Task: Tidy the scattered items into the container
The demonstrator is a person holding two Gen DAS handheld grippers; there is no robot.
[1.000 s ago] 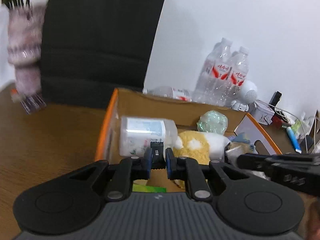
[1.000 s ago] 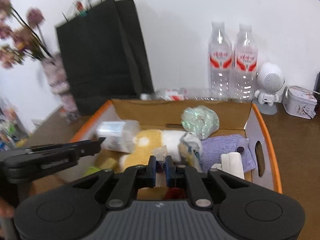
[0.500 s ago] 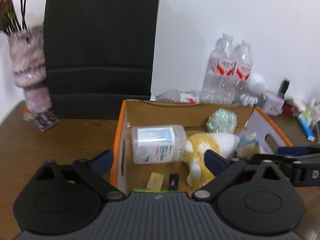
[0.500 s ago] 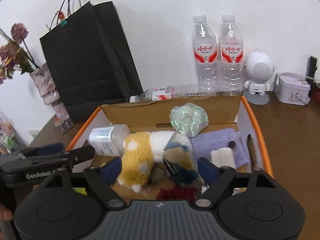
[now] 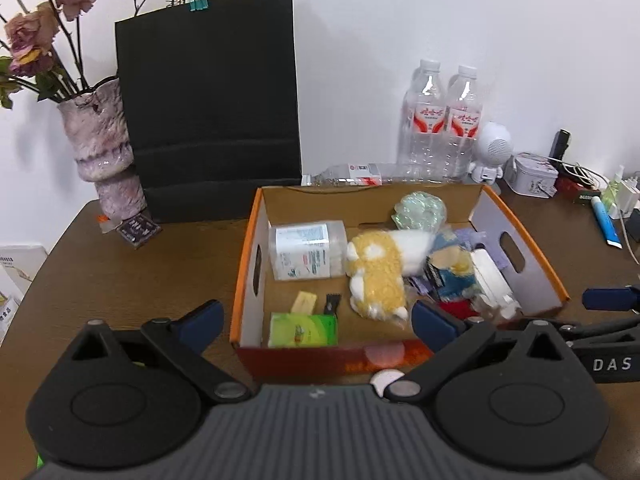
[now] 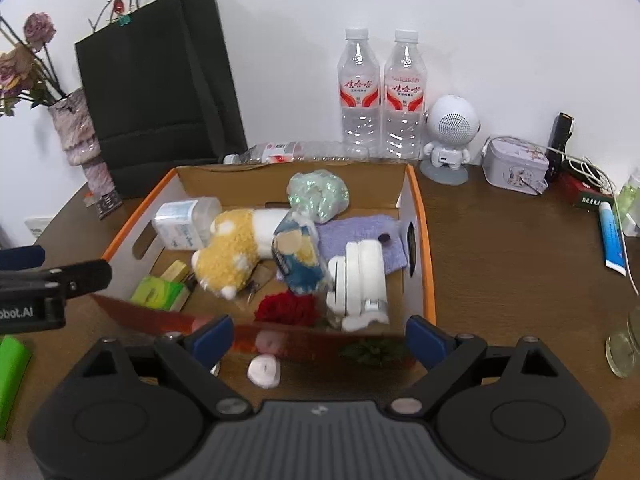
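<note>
The small white roll (image 6: 263,368) lying just in front of the box (image 6: 423,240) looks light and squashy, so we pinch it gently across its middle. Our right gripper (image 6: 319,338) hangs above it with jaws opening and nothing between them; beside the box, our left gripper (image 5: 316,320) is spread wide and empty.

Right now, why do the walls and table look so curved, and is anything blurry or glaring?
Both wrist views are fisheye, so the brown wooden table bows and dark corners show. In the left wrist view the yellow and white plush toy is slightly smeared. In the right wrist view the orange-rimmed cardboard box has a blurred near wall. The lighting is soft and even; the two clear water bottles show only faint glints.
</note>
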